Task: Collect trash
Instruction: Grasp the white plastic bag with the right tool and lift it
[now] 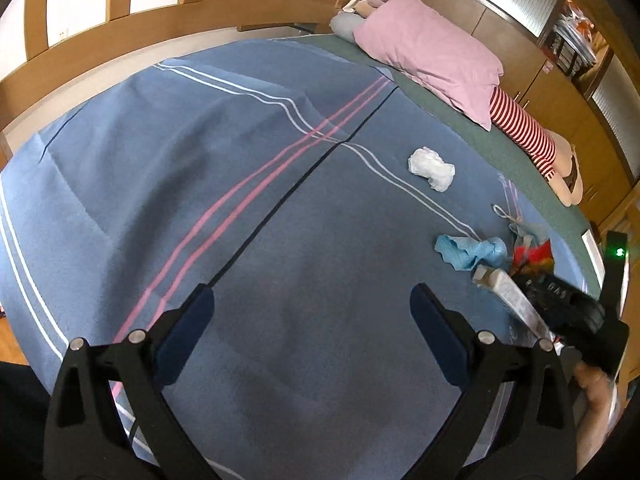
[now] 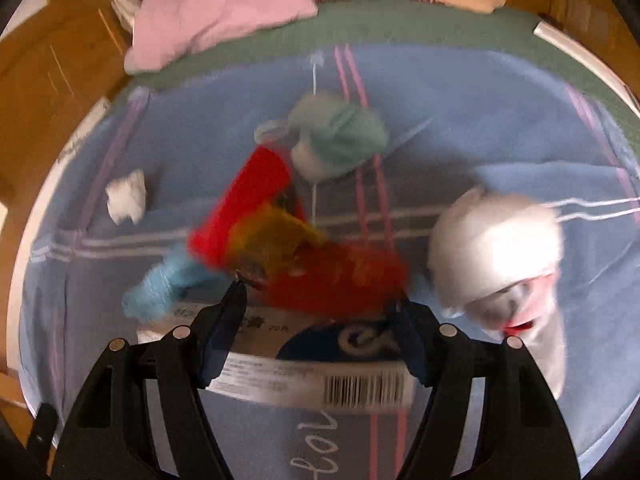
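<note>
Surface: we see a bed under a blue blanket [image 1: 248, 208] with white, pink and dark stripes; a green sheet [image 1: 460, 120] shows along its far side.
Room: wooden panelling and cabinets [image 1: 516, 52] stand beyond the bed; wood floor shows at the left edge of the left wrist view.
Far side: we note one pink pillow [image 1: 428, 56] and, just right of it, one red-and-white striped soft toy [image 1: 524, 132].
Left gripper [image 1: 312, 320]: jaws wide apart, nothing between them; only bare blanket lies under them.
Right gripper [image 2: 320, 328]: jaws partly apart, spanning a flat packet [image 2: 316, 380] with a barcode label. In the left wrist view this packet runs up off the blanket into the gripper, so we read it as gripped. The right wrist view is motion-blurred.
Packet position: across the near side of the right jaws, its ends passing just outside each finger.
Trash beyond the right jaws: one red wrapper [image 2: 248, 196] with a yellow patch, touching the fingertips' far side; one blue crumple [image 2: 156, 288] at near left; one white tissue wad [image 2: 128, 196] further left, well apart; one pale green bundle [image 2: 340, 140] farther off; one large white bag [image 2: 496, 248] at right.
Trash from the left wrist: the white wad [image 1: 432, 168] lies far right of the left jaws, well apart; the blue crumple [image 1: 472, 252] lies nearer, at right, beside the packet end [image 1: 496, 284].
Count: two grippers, one pillow, one toy, six trash items.
</note>
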`<state>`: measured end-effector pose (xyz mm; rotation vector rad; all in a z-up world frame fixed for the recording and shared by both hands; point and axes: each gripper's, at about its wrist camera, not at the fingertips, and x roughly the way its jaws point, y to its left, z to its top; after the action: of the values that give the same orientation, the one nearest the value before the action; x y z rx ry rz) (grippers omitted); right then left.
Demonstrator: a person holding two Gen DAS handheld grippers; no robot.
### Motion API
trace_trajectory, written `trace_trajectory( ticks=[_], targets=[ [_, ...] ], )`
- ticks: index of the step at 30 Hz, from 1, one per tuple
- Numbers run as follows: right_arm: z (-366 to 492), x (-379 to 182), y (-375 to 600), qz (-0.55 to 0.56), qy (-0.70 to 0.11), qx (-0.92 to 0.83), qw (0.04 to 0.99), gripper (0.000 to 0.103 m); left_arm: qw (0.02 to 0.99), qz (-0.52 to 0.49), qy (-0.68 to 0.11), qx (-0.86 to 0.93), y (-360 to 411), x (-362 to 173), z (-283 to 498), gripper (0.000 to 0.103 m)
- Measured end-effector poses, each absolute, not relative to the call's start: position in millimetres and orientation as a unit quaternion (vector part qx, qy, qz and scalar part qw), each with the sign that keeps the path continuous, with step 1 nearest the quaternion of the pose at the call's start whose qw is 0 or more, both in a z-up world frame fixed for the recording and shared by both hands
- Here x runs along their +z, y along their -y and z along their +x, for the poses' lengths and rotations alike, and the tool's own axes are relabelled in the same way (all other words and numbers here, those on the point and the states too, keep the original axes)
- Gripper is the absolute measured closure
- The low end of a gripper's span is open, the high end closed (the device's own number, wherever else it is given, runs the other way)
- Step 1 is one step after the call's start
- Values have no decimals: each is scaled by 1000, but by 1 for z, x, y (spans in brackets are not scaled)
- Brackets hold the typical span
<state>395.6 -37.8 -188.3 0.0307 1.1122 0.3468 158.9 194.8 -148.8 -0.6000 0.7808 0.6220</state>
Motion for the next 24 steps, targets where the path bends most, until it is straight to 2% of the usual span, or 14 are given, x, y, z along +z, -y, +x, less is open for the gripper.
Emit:
trace_trajectory(
  ticks=[6, 11, 13, 16, 18, 20, 24],
  targets=[
    [347, -185, 25, -25, -553, 232, 800, 34, 831, -294, -365, 301, -198, -149, 160, 5],
    [290, -176, 21, -26, -592, 341, 729, 34, 827, -311, -344, 318, -204, -146, 150, 5],
    [284, -157, 32, -44, -551, 333, 764, 34, 823, -321, -346, 318, -207, -148, 148, 5],
    [300, -120, 61, -85, -443, 229, 863, 31, 820, -324, -353, 312, -208, -150, 148, 5],
    [328, -108, 82, -91, -394, 140, 904, 17, 822, -321, -356, 307, -206, -151, 150, 5],
    [358, -113, 94, -94, -394, 95, 909, 15, 824, -317, -359, 304, -205, -151, 151, 5],
    [413, -153, 106, -85, -465, 55, 880, 15, 825, -310, -366, 298, -202, -153, 155, 5]
  ],
)
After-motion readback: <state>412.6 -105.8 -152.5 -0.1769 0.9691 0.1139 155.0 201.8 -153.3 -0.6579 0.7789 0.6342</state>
